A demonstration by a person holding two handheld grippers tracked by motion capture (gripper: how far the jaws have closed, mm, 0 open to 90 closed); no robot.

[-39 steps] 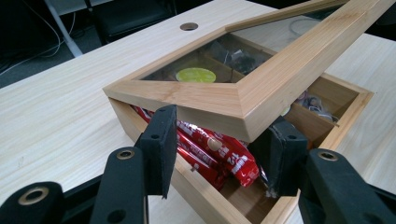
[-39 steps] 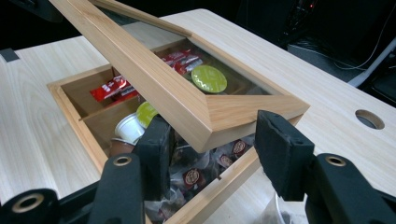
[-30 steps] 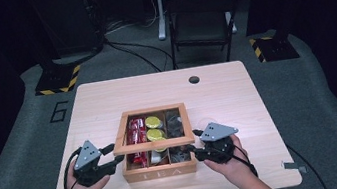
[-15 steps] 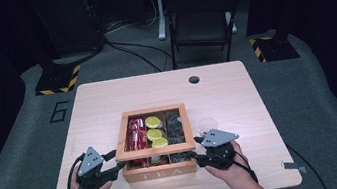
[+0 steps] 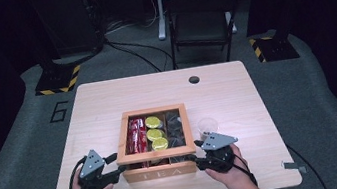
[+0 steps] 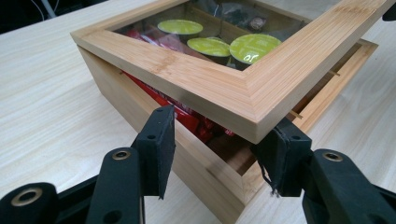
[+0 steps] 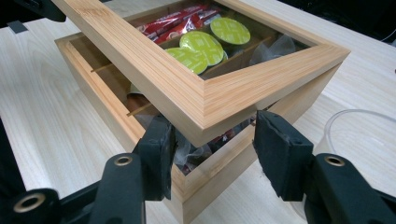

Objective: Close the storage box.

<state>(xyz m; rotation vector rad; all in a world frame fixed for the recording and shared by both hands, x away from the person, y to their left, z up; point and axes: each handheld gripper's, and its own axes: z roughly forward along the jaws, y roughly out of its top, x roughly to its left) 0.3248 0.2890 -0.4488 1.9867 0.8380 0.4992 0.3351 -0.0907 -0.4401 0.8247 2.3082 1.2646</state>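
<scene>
Flanking the near corners of a wooden tea box (image 5: 160,171), the left gripper (image 5: 117,168) and the right gripper (image 5: 192,157) sat at the near edge of the table (image 5: 237,94), each held in a hand. In the left gripper view the jaws stood apart around the near corner of the raised lid (image 6: 224,88), and they had just been opening a little further; whether the pads pressed on the wood could not be told. In the right gripper view the jaws stood apart under the lid's other near corner (its glass pane framed in pale wood), the corner resting between and above them. Beneath the tilted lid lay red packets (image 5: 134,132), then three yellow-green capsules (image 5: 154,133) and dark sachets (image 5: 175,126). Just right of the box stood a clear cup (image 5: 207,126). Beyond the table was a dark chair (image 5: 201,21).
</scene>
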